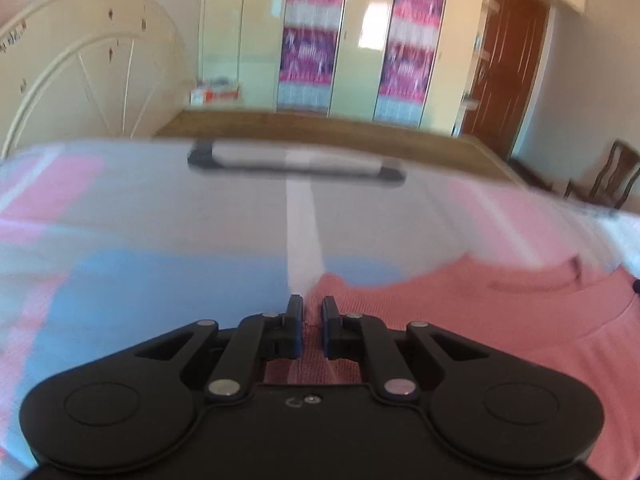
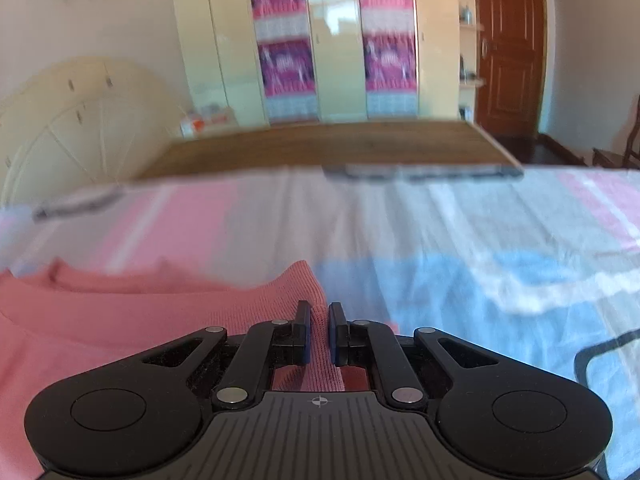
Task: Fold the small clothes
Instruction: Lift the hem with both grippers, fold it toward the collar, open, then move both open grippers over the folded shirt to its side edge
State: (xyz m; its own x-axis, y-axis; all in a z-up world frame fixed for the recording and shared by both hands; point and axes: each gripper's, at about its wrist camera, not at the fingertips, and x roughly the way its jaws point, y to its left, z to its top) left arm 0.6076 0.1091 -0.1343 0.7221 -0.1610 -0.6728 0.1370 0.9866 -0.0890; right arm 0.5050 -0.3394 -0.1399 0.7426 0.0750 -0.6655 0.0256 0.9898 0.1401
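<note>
Lying on the striped bedspread (image 1: 160, 216) is a pink knitted top (image 1: 500, 320), and both grippers have hold of it. The left gripper (image 1: 311, 312) has its 2 black fingers drawn close together on a corner of the pink knit, with fabric showing in the narrow gap between them. The right gripper (image 2: 319, 320) is pressed in the same way on the opposite corner, a strip of pink knit pinched between its fingers.

Seen from the left wrist, the top spreads away to the right of the gripper; seen from the right wrist, it spreads away to the left. So its long edge runs side to side between the 2 grippers, across the bed rather than toward the far end. A curved neckline band (image 2: 120, 286) shows in the right wrist view, on the far side of the top, facing the wardrobe (image 2: 328, 40). Whether the top lies flat or is partly raised off the bedspread I cannot tell.

Beyond the bedspread sits a bare wooden bed board (image 2: 320, 144). A small cardboard box (image 1: 214, 94) rests at the far left by the wardrobe; its contents are too blurred to make out. A brown door (image 2: 508, 44) stands to the right.
</note>
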